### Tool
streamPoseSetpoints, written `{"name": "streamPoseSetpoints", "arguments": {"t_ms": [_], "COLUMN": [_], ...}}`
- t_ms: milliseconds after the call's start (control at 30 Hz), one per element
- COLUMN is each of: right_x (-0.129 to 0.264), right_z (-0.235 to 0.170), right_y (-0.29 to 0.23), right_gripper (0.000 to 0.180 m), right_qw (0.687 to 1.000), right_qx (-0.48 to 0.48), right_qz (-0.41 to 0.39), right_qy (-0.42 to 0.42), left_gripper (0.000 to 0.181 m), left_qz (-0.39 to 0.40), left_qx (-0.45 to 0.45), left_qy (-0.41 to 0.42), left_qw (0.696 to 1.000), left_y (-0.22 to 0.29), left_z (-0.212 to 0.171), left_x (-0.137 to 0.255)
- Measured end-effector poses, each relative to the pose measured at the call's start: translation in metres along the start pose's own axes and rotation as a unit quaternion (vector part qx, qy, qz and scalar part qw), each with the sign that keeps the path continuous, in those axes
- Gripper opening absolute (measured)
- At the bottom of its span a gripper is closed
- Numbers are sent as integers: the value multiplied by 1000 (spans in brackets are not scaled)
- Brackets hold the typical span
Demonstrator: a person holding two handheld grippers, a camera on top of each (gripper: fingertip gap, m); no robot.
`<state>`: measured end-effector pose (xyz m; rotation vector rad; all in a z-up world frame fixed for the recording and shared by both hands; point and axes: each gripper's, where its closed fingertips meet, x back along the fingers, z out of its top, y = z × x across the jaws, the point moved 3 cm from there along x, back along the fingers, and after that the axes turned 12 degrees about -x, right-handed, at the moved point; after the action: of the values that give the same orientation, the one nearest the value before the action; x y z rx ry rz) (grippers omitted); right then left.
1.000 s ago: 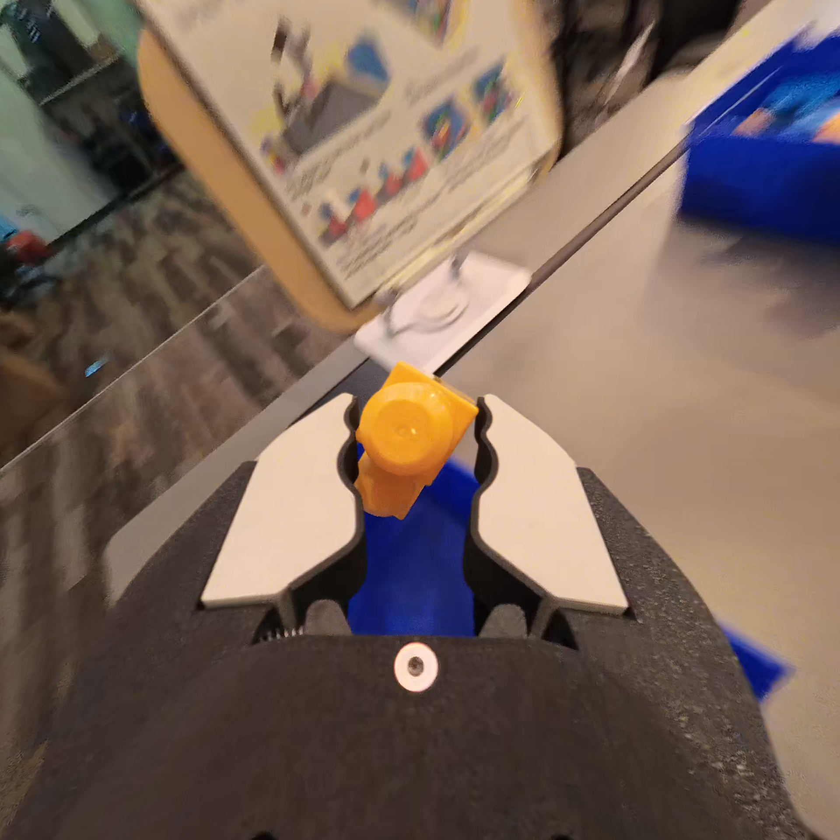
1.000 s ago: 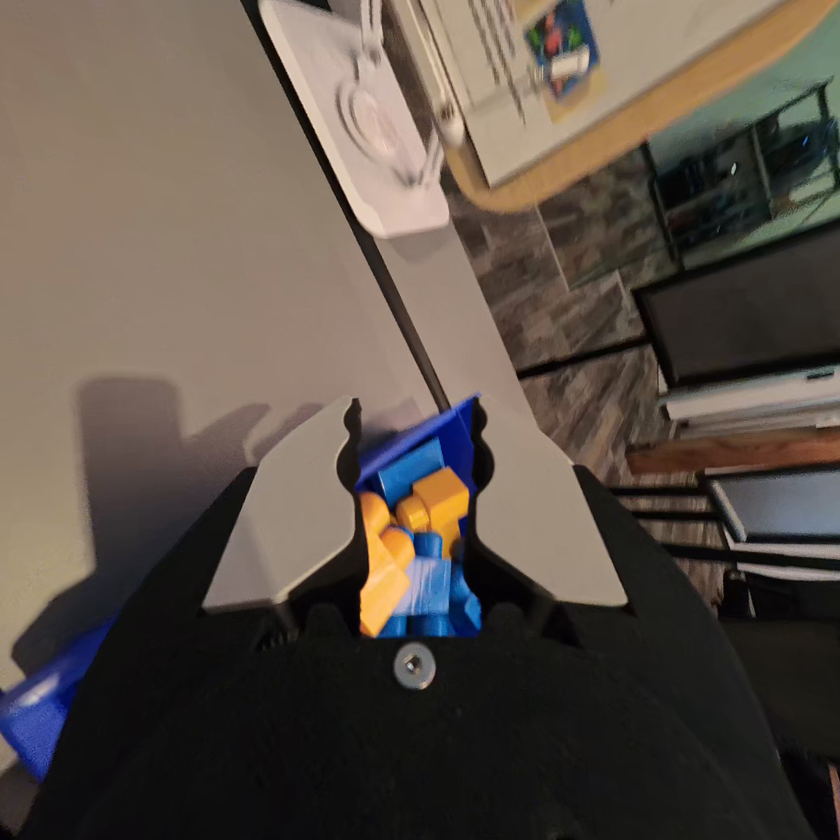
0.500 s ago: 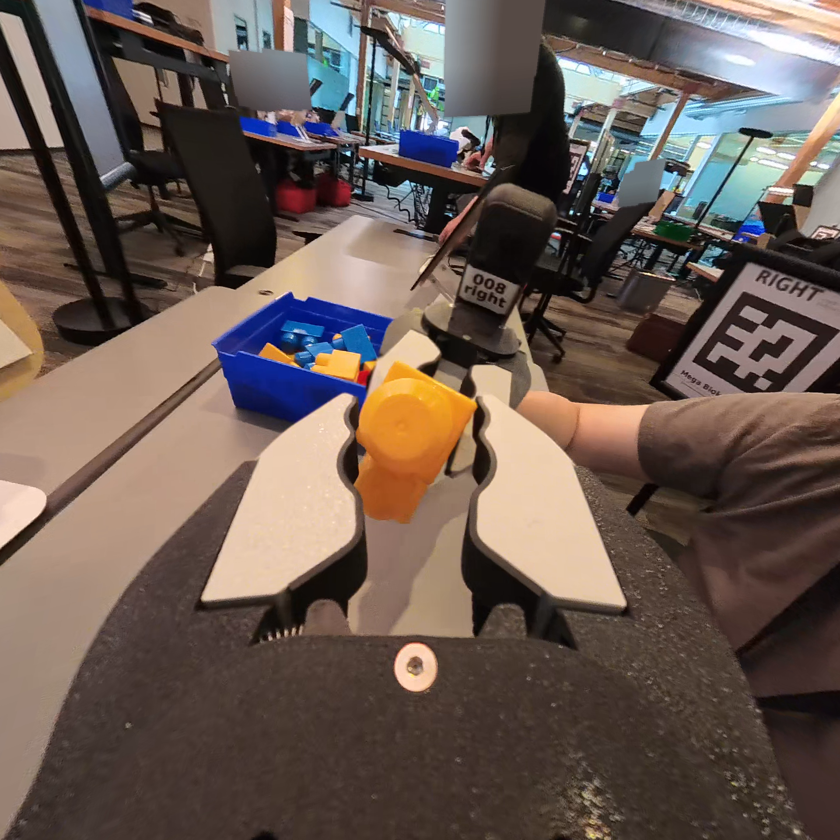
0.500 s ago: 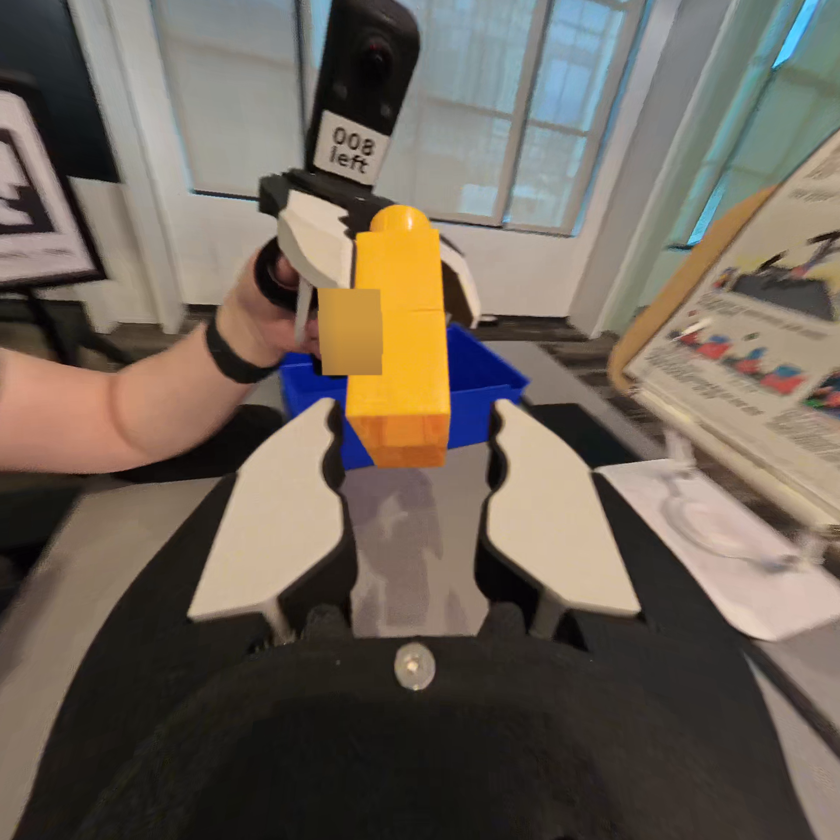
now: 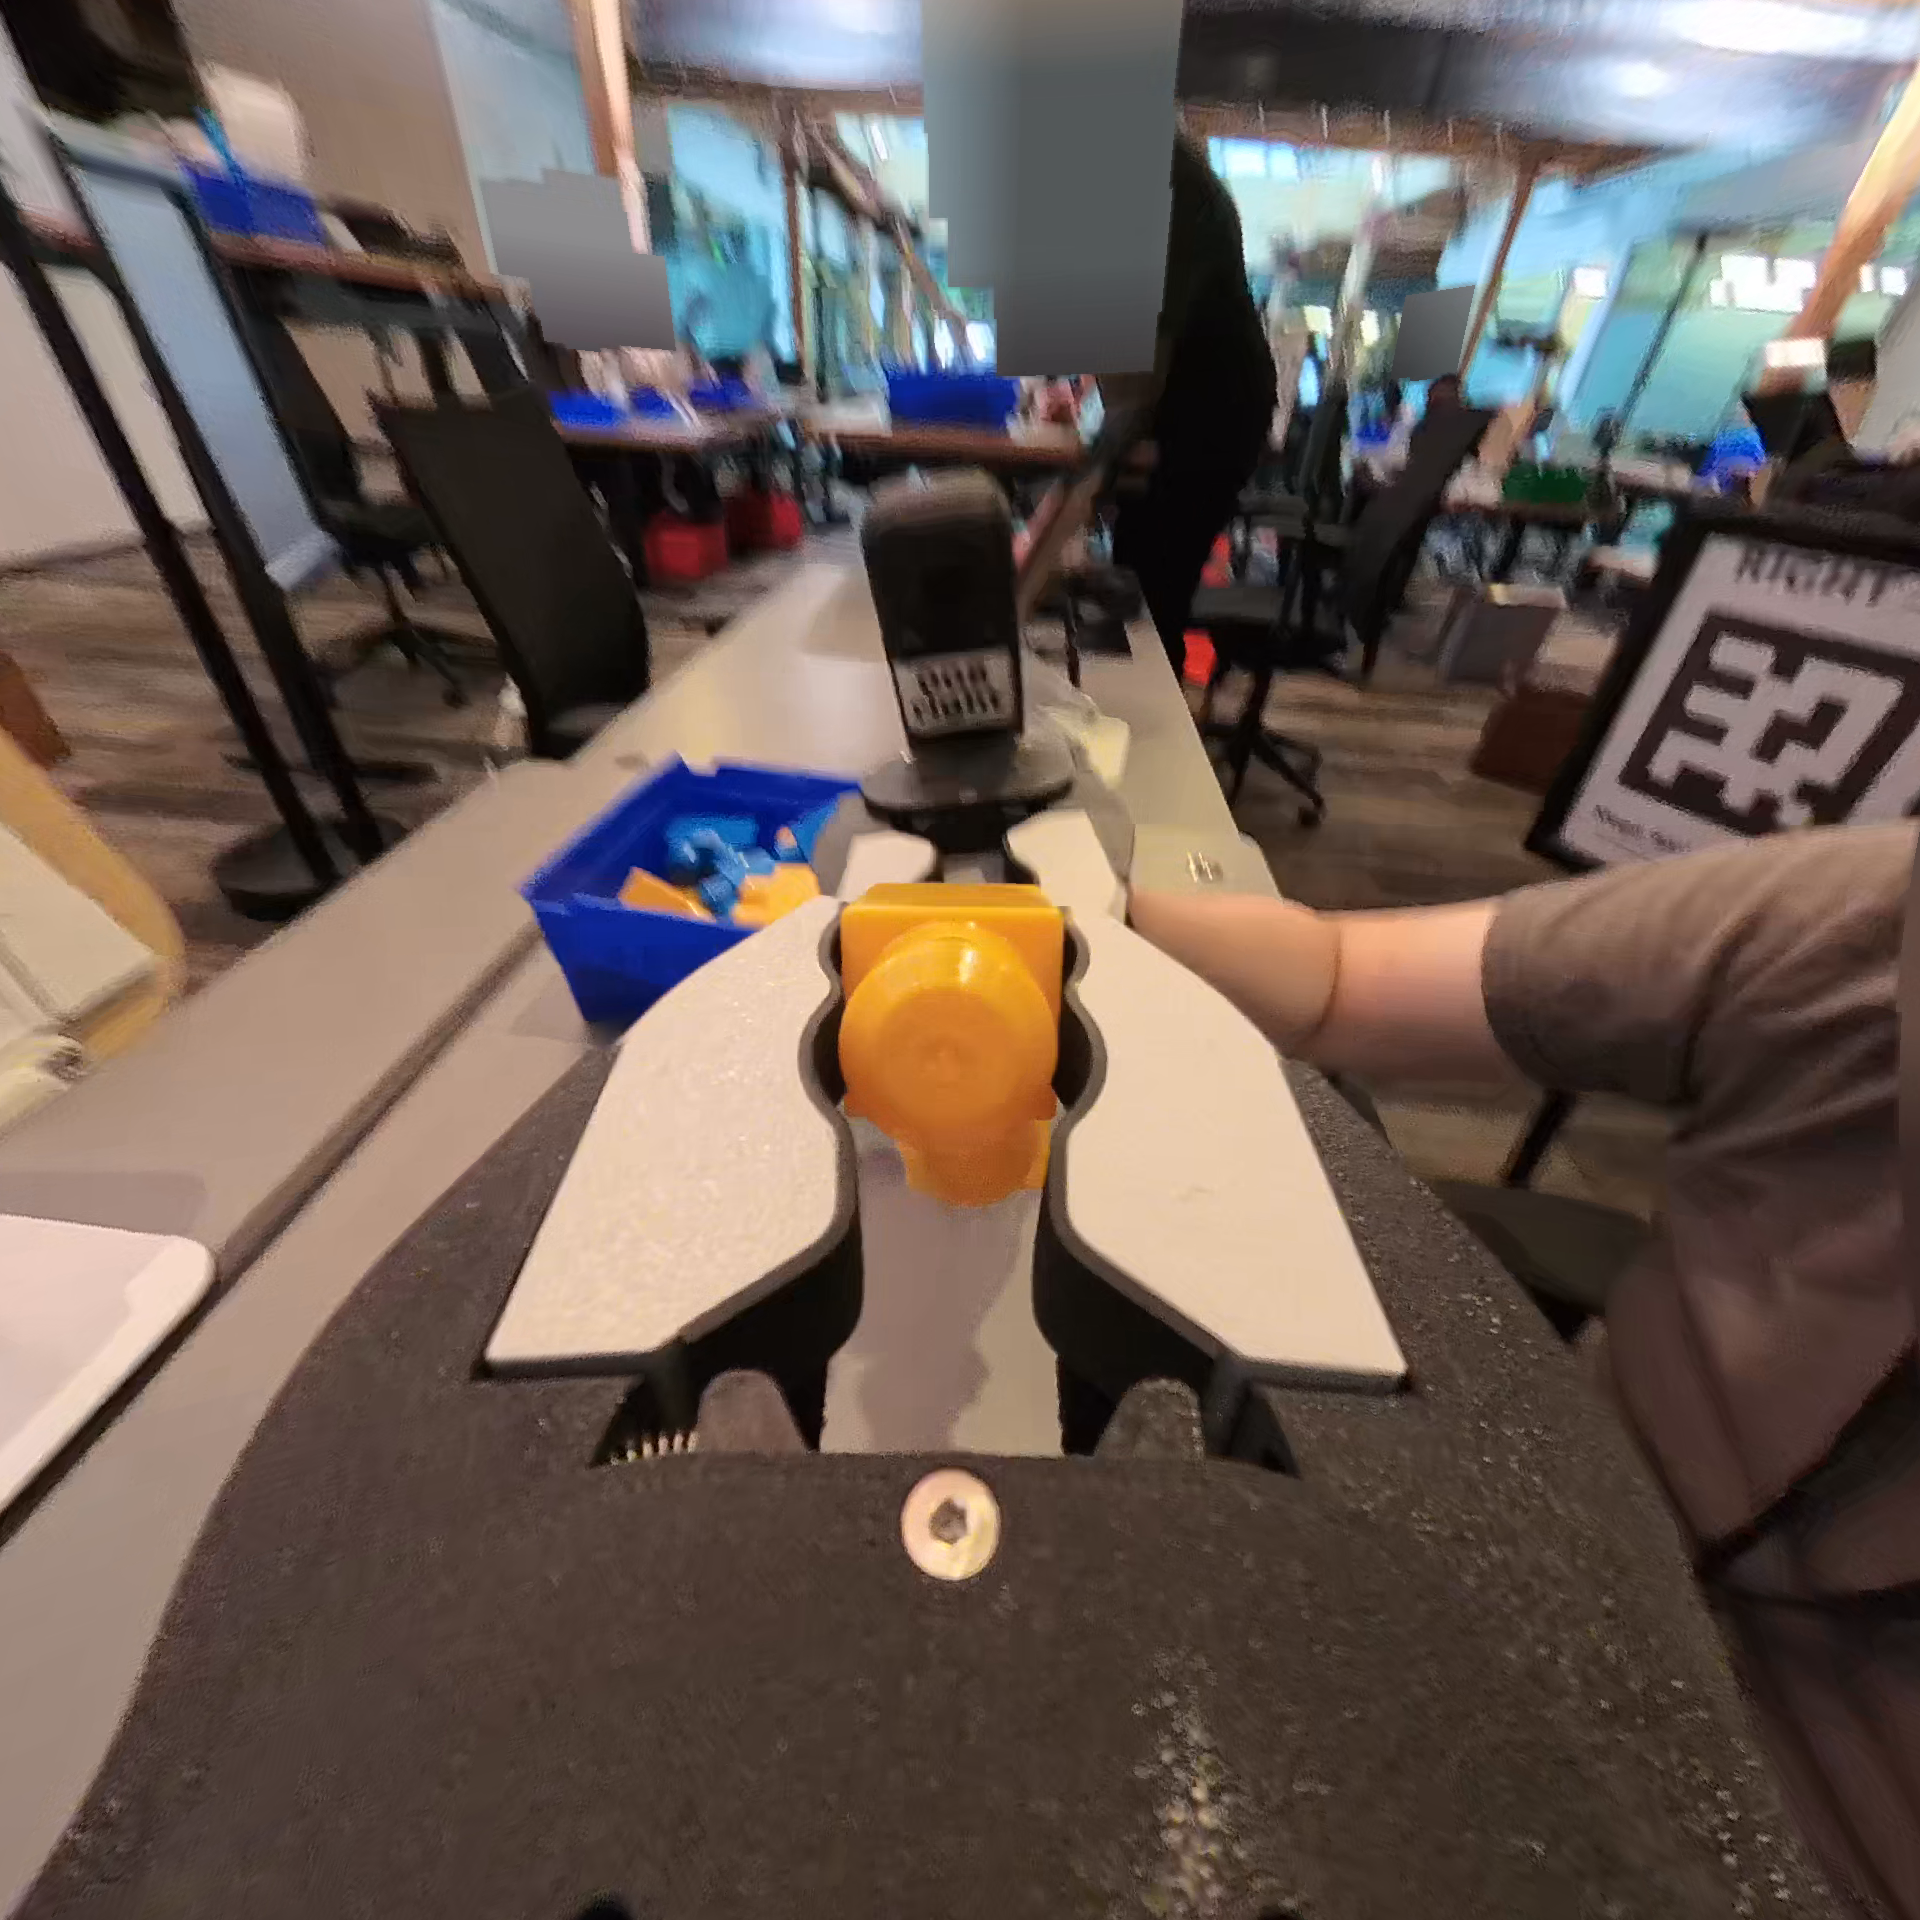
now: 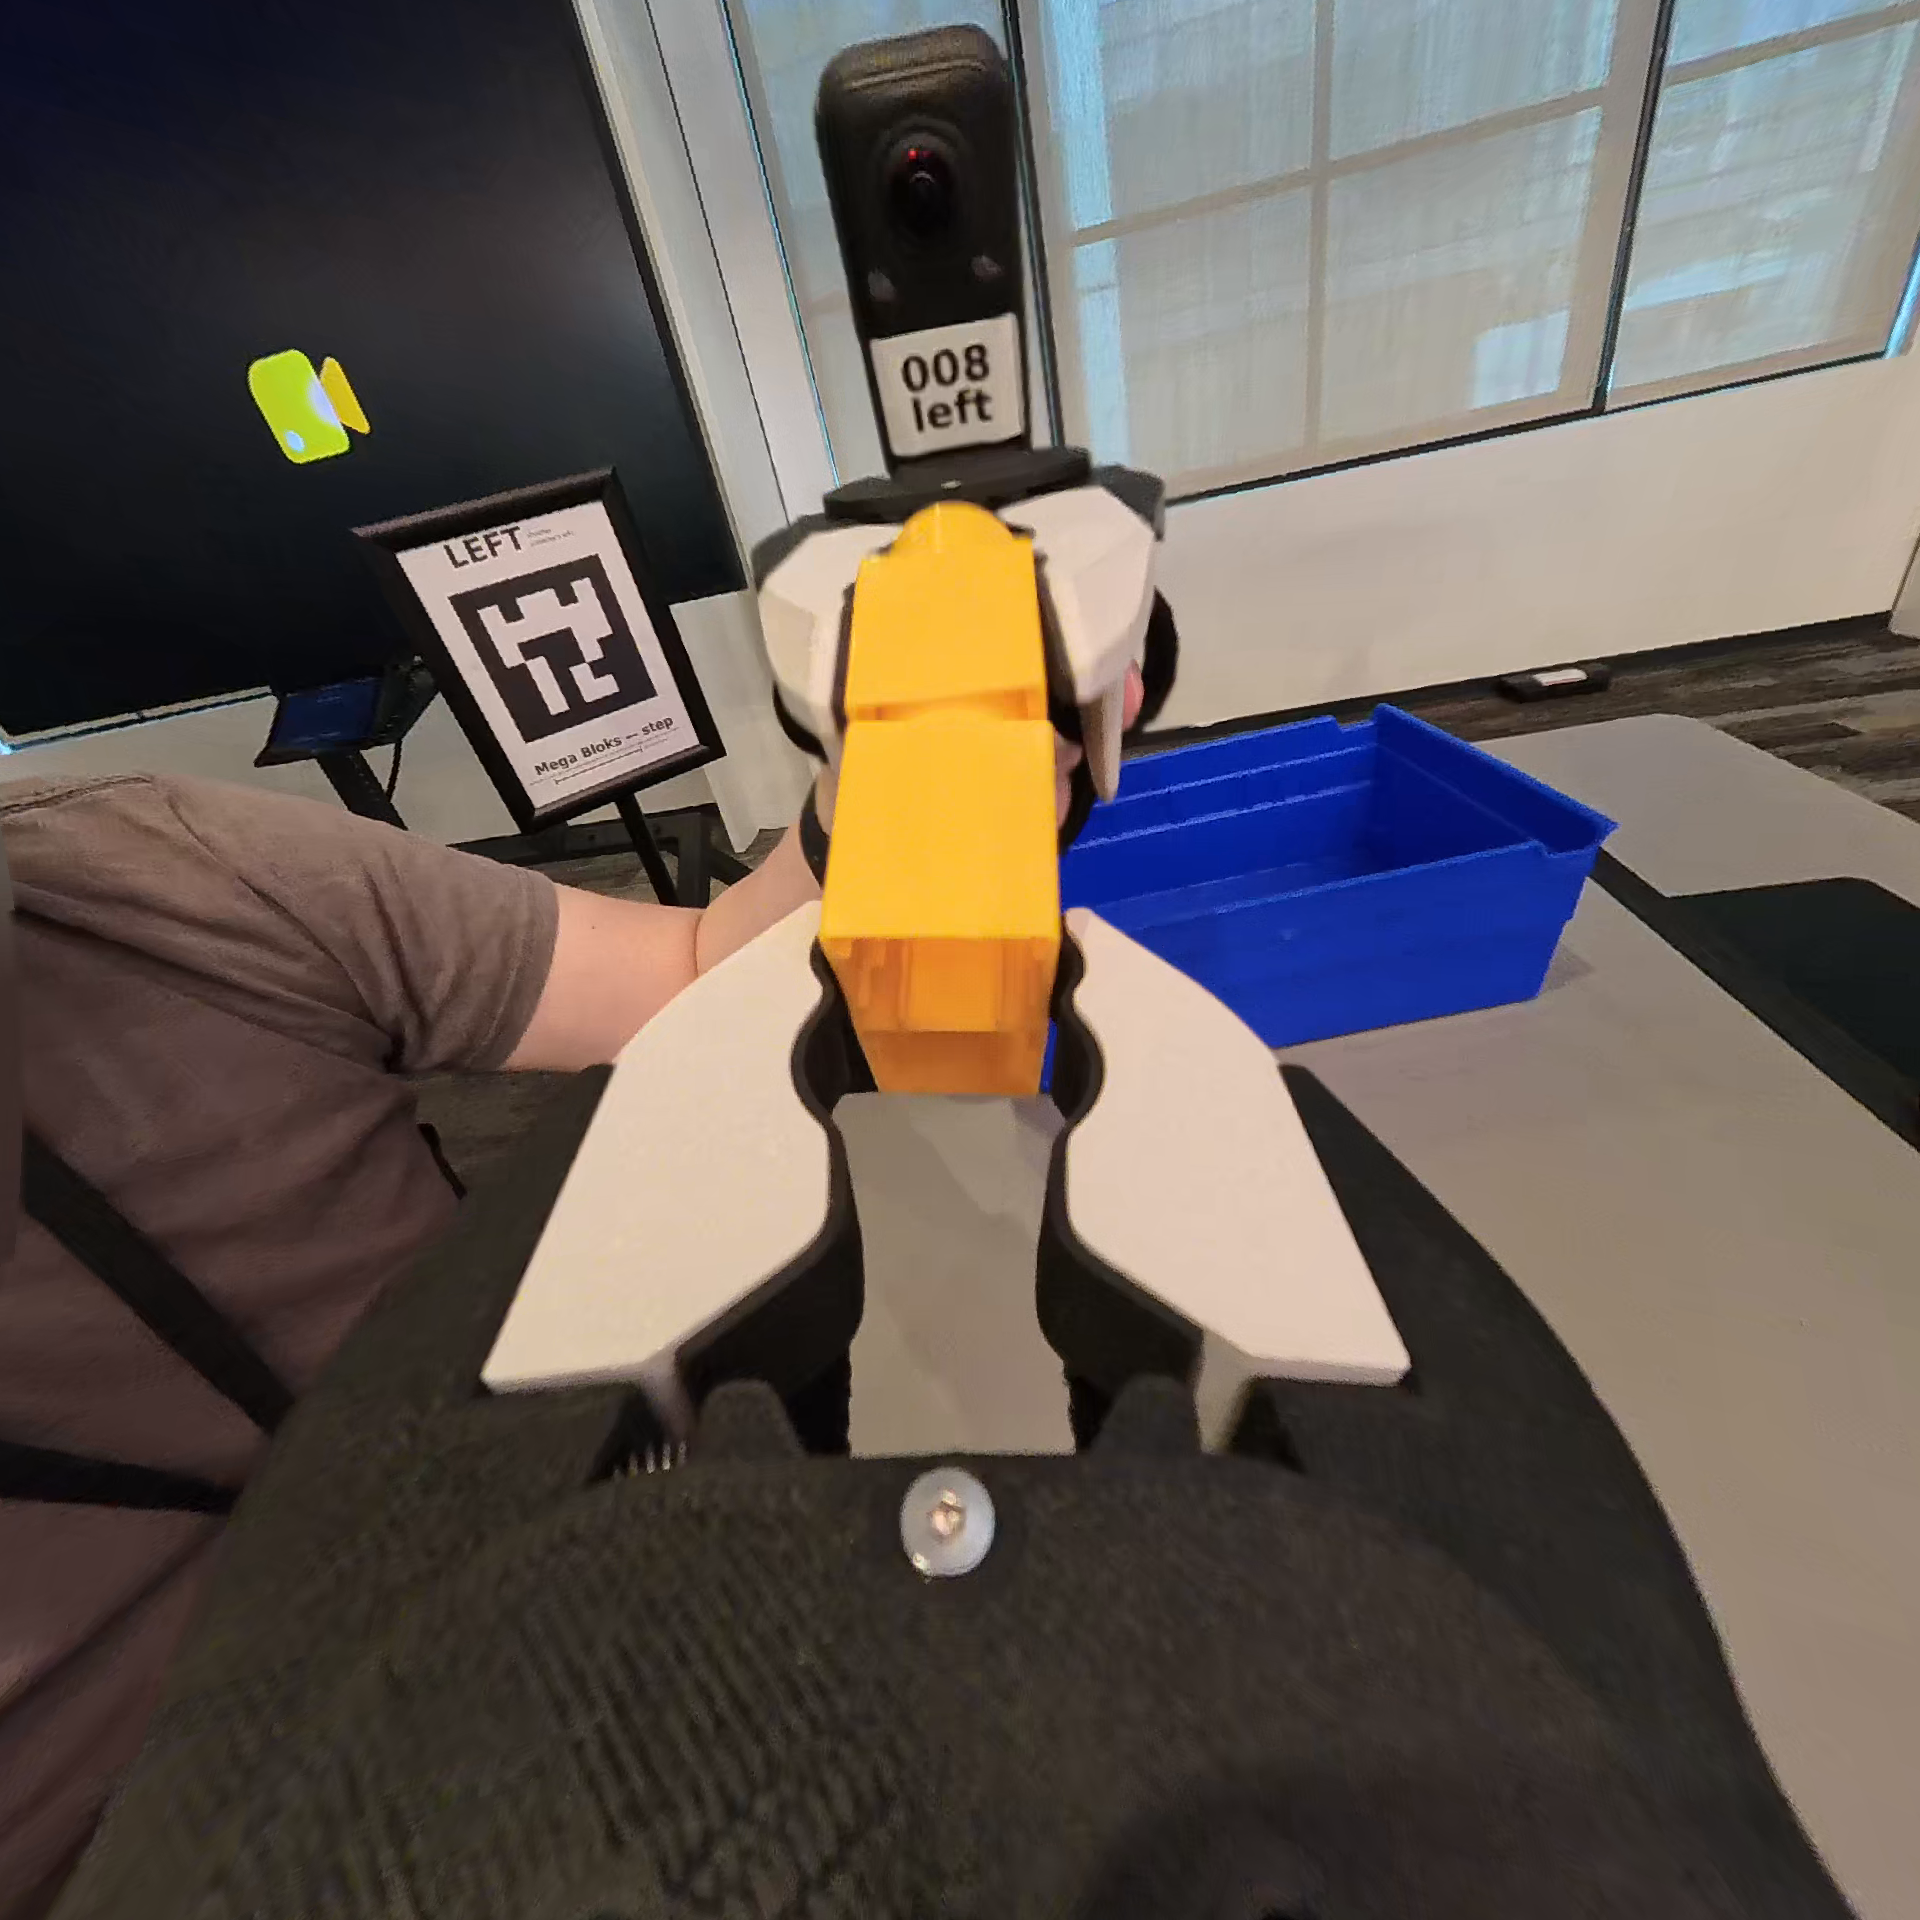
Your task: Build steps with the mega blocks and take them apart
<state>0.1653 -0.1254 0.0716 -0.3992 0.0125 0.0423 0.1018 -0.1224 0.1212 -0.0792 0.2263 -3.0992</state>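
Observation:
Two orange mega blocks are joined end to end and held in the air between both grippers. In the left wrist view my left gripper (image 5: pixel 951 1023) is shut on the studded orange block (image 5: pixel 945 1039), stud towards the camera. My right gripper (image 5: pixel 977 857) faces it just behind. In the right wrist view my right gripper (image 6: pixel 940 1003) is shut on the hollow end of the near orange block (image 6: pixel 940 862). The far orange block (image 6: pixel 940 634) sits in the left gripper (image 6: pixel 951 613). Both grippers are held over the grey table (image 6: pixel 1558 1195).
A blue bin with orange and blue blocks (image 5: pixel 634 951) stands on the table ahead left in the left wrist view. An empty blue bin (image 6: pixel 1351 914) stands behind the blocks in the right wrist view. A framed sign (image 6: pixel 551 644) and a person's arm (image 6: pixel 582 966) are at the left. Left tips to right tips: about 5 centimeters.
Both grippers swung up from the bins to face each other. The right gripper moved onto the free end of the orange blocks and closed on it. The left kept its hold.

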Motion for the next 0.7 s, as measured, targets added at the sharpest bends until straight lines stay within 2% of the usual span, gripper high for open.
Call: {"name": "streamPoseSetpoints", "arguments": {"t_ms": [100, 200, 233, 300, 333, 400, 467, 500, 600, 633, 700], "right_x": [21, 81, 112, 187, 223, 282, 320, 329, 329, 330, 338], "right_z": [9, 33, 39, 42, 31, 0, -22, -29, -41, -46, -48], "right_y": [5, 12, 21, 44, 53, 65, 79, 86, 106, 112, 124], "right_gripper": [37, 37, 37, 37, 37, 38, 37, 38, 38, 38, 39], "right_qw": [998, 986, 970, 914, 885, 835, 801, 800, 817, 812, 782], "right_qx": [35, 65, 72, 57, 17, -64, -118, -138, -182, -195, -193], "right_qz": [-42, -146, -219, -392, -451, -522, -559, -559, -527, -528, -568], "right_qy": [-26, -57, -70, -84, -111, -165, -177, -171, -147, -152, -166], "left_gripper": [36, 36, 36, 36, 36, 36, 36, 36, 37, 37, 37], "left_qz": [21, 49, 62, 56, 44, 27, 15, 12, 6, 3, 8], "left_qx": [27, 14, 1, -16, -17, -8, 3, 9, 45, 58, 79], "left_qy": [110, 93, 72, 50, 46, 32, 11, 0, -22, -27, -46], "left_qw": [993, 994, 995, 997, 998, 999, 1000, 1000, 999, 998, 996], "left_y": [-10, -15, -16, -10, -7, -4, -4, -4, -8, -9, -13], "left_z": [39, 42, 39, 36, 35, 28, 17, 10, -7, -12, -25], "left_x": [46, 75, 76, 68, 62, 48, 35, 29, 12, 7, -2]}}
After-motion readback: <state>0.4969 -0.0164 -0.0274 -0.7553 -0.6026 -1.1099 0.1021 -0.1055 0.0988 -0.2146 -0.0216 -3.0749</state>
